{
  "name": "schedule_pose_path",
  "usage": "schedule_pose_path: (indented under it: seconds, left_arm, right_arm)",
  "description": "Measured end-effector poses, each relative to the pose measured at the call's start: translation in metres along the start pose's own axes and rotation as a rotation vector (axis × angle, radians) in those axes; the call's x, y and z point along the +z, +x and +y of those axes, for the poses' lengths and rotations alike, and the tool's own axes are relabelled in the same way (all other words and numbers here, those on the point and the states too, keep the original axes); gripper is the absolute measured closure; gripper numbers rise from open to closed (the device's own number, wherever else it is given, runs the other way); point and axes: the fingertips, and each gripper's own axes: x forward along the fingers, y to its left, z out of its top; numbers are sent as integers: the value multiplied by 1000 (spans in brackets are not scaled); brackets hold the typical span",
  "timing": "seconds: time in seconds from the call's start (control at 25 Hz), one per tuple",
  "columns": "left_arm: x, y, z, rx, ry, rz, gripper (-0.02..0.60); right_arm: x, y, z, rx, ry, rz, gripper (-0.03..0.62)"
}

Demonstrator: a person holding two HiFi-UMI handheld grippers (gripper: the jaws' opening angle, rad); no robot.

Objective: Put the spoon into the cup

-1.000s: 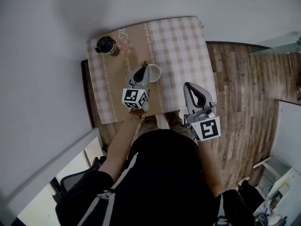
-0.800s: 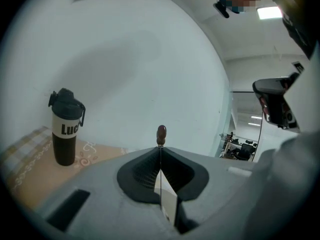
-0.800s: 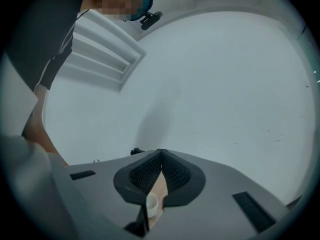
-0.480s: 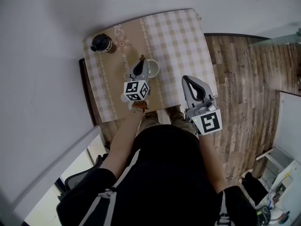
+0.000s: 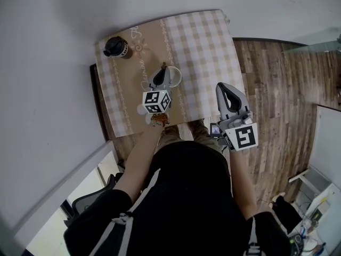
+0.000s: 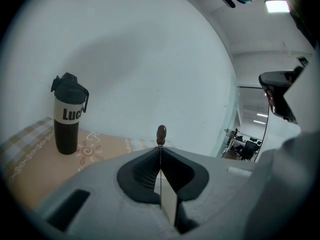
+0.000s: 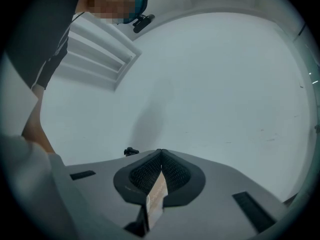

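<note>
**Item 1: left gripper** (image 5: 161, 74) (image 6: 160, 151)
- Bare left forearm (image 5: 139, 159) stretched fwd from the body, over the table's near edge.
- Gripper approx. level, nose a bit down. Marker cube toward the person, tips aimed at the wall.
- Sits over the left part of the cup.
- Jaws pressed together on the spoon, no gap btwn the pads.

**Item 2: spoon** (image 5: 164, 65) (image 6: 161, 133)
- Brown rounded end pokes out just past the jaw tips, upright in the left gripper view. A thin line runs down from it btwn the pads.
- In the head view that end lies at the cup's far-left rim.
- Rest of the spoon is hidden by the gripper. Whether any part is inside the cup: cannot tell.

**Item 3: cup** (image 5: 177, 78)
- White, upright, mid-table on the brown strip of the cloth.
- Right part of the rim visible; left part under the left gripper.

**Item 4: right gripper** (image 5: 224, 88) (image 7: 160, 156)
- Held at the person's right, over the table's near right corner. Points away from the body, approx. level.
- Jaws together, nothing btwn them.
- Well apart from cup & spoon.

**Item 5: table** (image 5: 202, 41)
- Checked cloth w/ a brown patterned strip.
- Set against a pale wall; wood floor (image 5: 266, 89) to the right.

**Item 6: bottle** (image 5: 116, 47) (image 6: 68, 115)
- Dark w/ a white band and black lid.
- Upright at the far-left corner, well apart from the cup.
</note>
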Motion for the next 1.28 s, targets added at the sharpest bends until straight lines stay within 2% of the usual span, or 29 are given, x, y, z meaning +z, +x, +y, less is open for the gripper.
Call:
schedule_pose_path:
  seconds: [0.64, 0.8, 1.04, 1.2, 1.28]
  left_arm:
    - [-10, -1, -8, -39, 40, 39, 557]
    - [-14, -1, -13, -52, 34, 55, 508]
    - [-28, -8, -16, -51, 30, 93, 472]
    - [-37, -15, -19, -60, 69, 130, 462]
    - [-41, -18, -21, -65, 102, 154, 427]
  right_arm:
    - [-4, -2, 6, 11, 7, 2, 592]
    - [-2, -2, 6, 11, 12, -5, 592]
    - [-3, -3, 9, 19, 12, -5, 592]
    - [-2, -3, 11, 23, 9, -6, 592]
    - [-2, -3, 12, 25, 10, -7, 592]
